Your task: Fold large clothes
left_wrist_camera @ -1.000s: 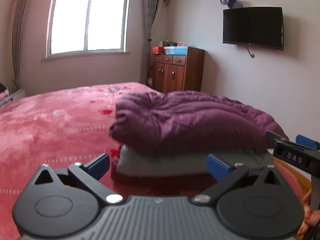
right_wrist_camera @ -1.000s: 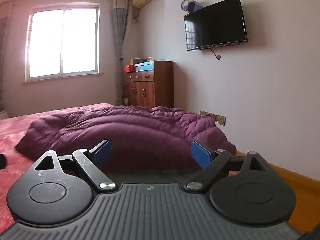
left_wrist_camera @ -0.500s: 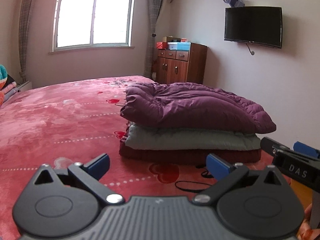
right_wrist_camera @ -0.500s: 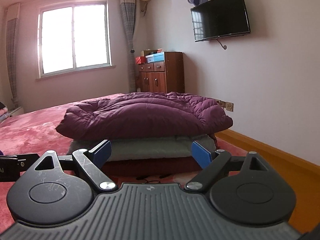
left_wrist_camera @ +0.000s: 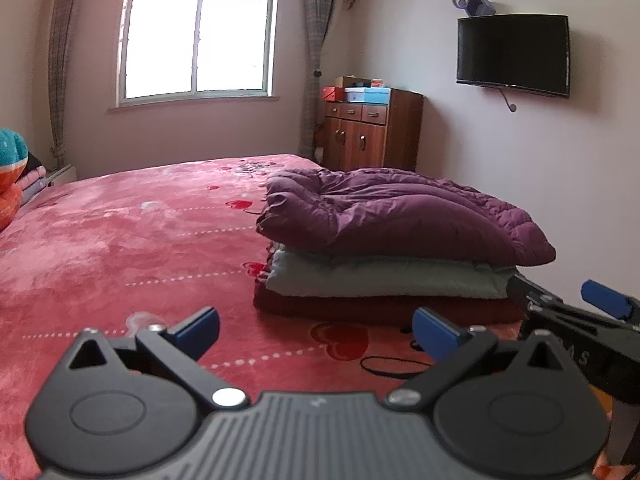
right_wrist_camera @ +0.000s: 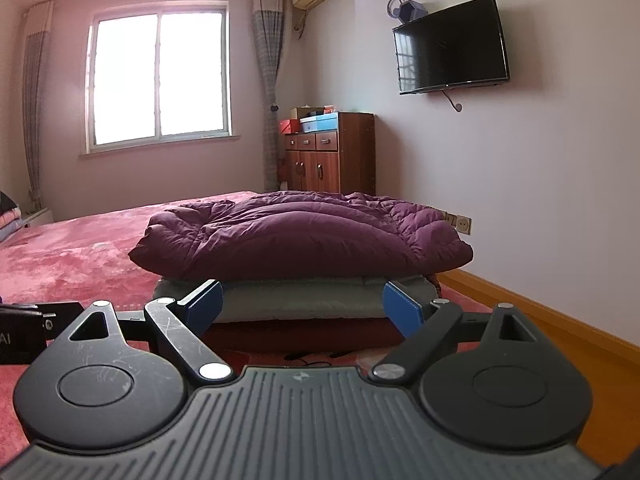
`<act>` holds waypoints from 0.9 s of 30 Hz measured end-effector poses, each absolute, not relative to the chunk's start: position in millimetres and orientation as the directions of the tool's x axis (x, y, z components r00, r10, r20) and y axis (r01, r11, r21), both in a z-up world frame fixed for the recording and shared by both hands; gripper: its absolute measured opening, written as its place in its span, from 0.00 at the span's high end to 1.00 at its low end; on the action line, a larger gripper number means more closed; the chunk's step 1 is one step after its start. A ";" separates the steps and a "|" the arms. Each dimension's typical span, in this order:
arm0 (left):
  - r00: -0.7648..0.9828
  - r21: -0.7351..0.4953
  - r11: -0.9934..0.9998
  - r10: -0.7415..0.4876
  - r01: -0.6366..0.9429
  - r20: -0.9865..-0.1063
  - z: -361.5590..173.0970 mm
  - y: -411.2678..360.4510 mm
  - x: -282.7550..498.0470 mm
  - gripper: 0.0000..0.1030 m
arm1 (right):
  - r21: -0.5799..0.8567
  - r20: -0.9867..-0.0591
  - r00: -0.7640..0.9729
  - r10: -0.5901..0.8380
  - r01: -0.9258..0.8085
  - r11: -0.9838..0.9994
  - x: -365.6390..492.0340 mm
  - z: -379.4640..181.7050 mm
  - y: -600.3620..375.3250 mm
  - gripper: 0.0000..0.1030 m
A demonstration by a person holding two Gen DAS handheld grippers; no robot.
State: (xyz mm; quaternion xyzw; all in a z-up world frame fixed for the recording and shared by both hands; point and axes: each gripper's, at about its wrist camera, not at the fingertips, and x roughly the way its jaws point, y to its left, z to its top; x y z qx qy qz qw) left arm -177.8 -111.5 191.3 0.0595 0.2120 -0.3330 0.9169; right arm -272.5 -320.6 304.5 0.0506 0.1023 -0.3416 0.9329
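Note:
A folded purple down jacket (left_wrist_camera: 400, 216) lies on top of a stack on the red bed (left_wrist_camera: 120, 248), over a folded grey garment (left_wrist_camera: 380, 276) and a dark red one (left_wrist_camera: 380, 308). The stack also shows in the right wrist view: purple jacket (right_wrist_camera: 300, 236), grey garment (right_wrist_camera: 300, 300). My left gripper (left_wrist_camera: 316, 330) is open and empty, well back from the stack. My right gripper (right_wrist_camera: 302, 302) is open and empty, also back from it, and shows at the right edge of the left wrist view (left_wrist_camera: 580, 312).
A black cord (left_wrist_camera: 392, 364) lies on the bed in front of the stack. A wooden cabinet (left_wrist_camera: 372, 132) with boxes stands by the far wall, a TV (left_wrist_camera: 514, 54) hangs on the right wall. Wooden floor (right_wrist_camera: 540, 320) runs right of the bed. Plush toys (left_wrist_camera: 10, 184) sit at far left.
Both grippers have pulled back from the stack, which now looks smaller and farther. Both stayed open and empty.

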 end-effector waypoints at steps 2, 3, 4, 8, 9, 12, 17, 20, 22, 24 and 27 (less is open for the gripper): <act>0.698 -0.023 0.780 -0.571 0.625 -0.432 190.0 -112.4 -176.6 0.01 | 0.013 -0.223 0.745 -0.629 0.647 0.762 -271.2 301.9 -320.2 0.00; 0.702 -0.018 0.785 -0.564 0.619 -0.434 189.1 -113.0 -176.1 0.01 | 0.009 -0.224 0.745 -0.628 0.646 0.763 -271.3 300.5 -319.2 0.00; 0.705 -0.016 0.788 -0.560 0.616 -0.435 188.2 -113.5 -175.7 0.01 | 0.006 -0.225 0.745 -0.628 0.646 0.763 -270.9 299.2 -319.3 0.00; 0.703 -0.019 0.790 -0.556 0.612 -0.444 184.0 -115.0 -173.3 0.01 | 0.000 -0.237 0.738 -0.632 0.651 0.759 -268.1 294.3 -321.8 0.00; 0.700 -0.023 0.789 -0.558 0.614 -0.446 183.0 -115.1 -172.9 0.01 | 0.000 -0.242 0.736 -0.632 0.651 0.759 -267.6 293.9 -322.2 0.00; 0.696 -0.027 0.789 -0.557 0.614 -0.452 179.9 -116.4 -172.4 0.01 | 0.008 -0.253 0.735 -0.629 0.652 0.758 -266.9 291.4 -325.1 0.00; 0.695 -0.027 0.791 -0.553 0.611 -0.459 177.2 -117.6 -172.5 0.01 | 0.012 -0.260 0.732 -0.630 0.655 0.756 -266.1 288.7 -325.8 0.00; 0.695 -0.026 0.792 -0.550 0.609 -0.463 176.4 -118.4 -171.1 0.01 | 0.014 -0.264 0.732 -0.629 0.655 0.756 -265.5 287.2 -325.3 0.00; 0.696 -0.026 0.793 -0.549 0.608 -0.463 175.9 -118.8 -170.8 0.01 | 0.016 -0.266 0.732 -0.627 0.654 0.757 -266.6 287.2 -324.0 0.00; 0.699 -0.023 0.796 -0.545 0.605 -0.463 175.6 -119.0 -170.8 0.01 | 0.017 -0.266 0.733 -0.626 0.652 0.758 -268.1 287.9 -322.6 0.00; 0.703 -0.018 0.799 -0.540 0.601 -0.464 174.6 -119.6 -170.8 0.01 | 0.017 -0.267 0.733 -0.626 0.652 0.758 -268.1 287.9 -322.6 0.00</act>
